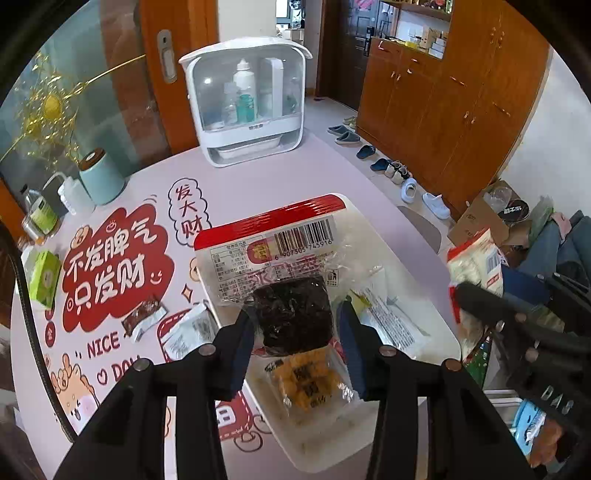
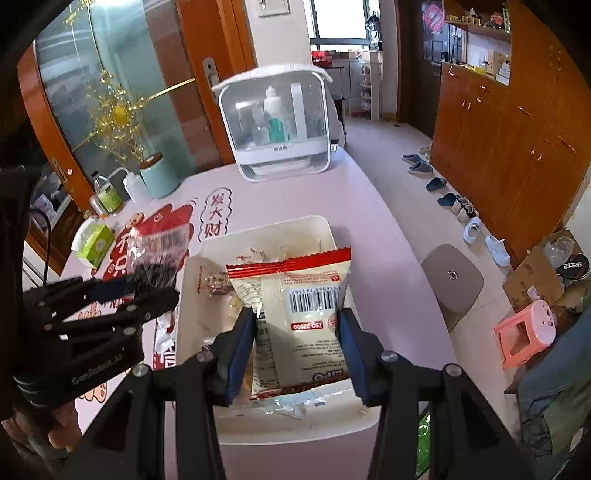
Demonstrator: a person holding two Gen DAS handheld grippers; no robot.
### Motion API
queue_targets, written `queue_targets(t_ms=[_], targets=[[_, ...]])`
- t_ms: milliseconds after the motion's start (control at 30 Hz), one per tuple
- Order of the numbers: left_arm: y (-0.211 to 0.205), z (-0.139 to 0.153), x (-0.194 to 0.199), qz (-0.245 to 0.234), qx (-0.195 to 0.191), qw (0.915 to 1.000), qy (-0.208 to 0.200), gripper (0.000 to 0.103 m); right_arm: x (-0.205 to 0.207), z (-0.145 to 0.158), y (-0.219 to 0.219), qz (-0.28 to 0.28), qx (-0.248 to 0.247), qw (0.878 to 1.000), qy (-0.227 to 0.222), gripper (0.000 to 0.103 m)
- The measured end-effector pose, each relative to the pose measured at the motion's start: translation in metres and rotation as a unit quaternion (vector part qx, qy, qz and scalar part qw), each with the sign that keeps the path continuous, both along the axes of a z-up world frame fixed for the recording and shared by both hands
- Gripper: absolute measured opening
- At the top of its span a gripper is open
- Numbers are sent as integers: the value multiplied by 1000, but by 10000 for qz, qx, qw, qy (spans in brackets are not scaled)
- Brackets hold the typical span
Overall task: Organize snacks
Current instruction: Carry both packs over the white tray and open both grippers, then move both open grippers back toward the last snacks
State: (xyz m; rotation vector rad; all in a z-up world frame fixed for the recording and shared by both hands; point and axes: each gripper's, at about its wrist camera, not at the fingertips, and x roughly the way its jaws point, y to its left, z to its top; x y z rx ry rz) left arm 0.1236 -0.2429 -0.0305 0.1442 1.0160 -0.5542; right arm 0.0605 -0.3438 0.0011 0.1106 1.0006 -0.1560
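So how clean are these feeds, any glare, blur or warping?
Left wrist: heavy fisheye bending, sharp barcode on the clear packet, right gripper smeared at the edge. Right wrist: window blown out, left gripper's packet blurred, white tray evenly lit.

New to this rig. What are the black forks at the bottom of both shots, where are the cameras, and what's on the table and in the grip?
No robot arm here: a person holds one two-finger gripper in each hand, and each carries a fisheye camera looking along its fingers. The black forks are those fingers.

Left wrist view: the left gripper is shut on a clear packet with a dark block, held above a white tray with a yellow snack inside.

Right wrist view: the right gripper is shut on a white-and-red snack bag over the same tray.

On the pink table mat: a white storage case with bottles, a teal canister, a green box, and two loose packets.
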Motion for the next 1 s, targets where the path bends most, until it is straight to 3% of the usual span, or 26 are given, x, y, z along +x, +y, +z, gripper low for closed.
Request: queue_targets(t_ms=[33, 67, 100, 200, 400, 767, 1000], targets=[[-4, -1, 1, -17, 13, 10000, -20, 48, 0, -3, -1, 11, 12, 10000, 40, 47], [-6, -1, 2, -40, 19, 10000, -32, 60, 2, -6, -2, 22, 63, 9999, 81, 47], [-8, -2, 2, -46, 42, 10000, -47, 80, 2, -7, -3, 14, 105, 9999, 108, 48], [-5, -2, 2, 148, 140, 9996, -220, 94, 3, -13, -8, -56, 262, 9995, 188, 51], [15, -8, 7, 333, 85, 9994, 81, 96, 1, -16, -5, -74, 255, 9994, 199, 56], [81, -9, -11, 869, 174, 9959, 195, 96, -11, -14, 17, 74, 303, 9994, 158, 57], [145, 11, -23, 1314, 388, 9905, -109, 96, -13, -12, 45, 267, 385, 9989, 96, 57]])
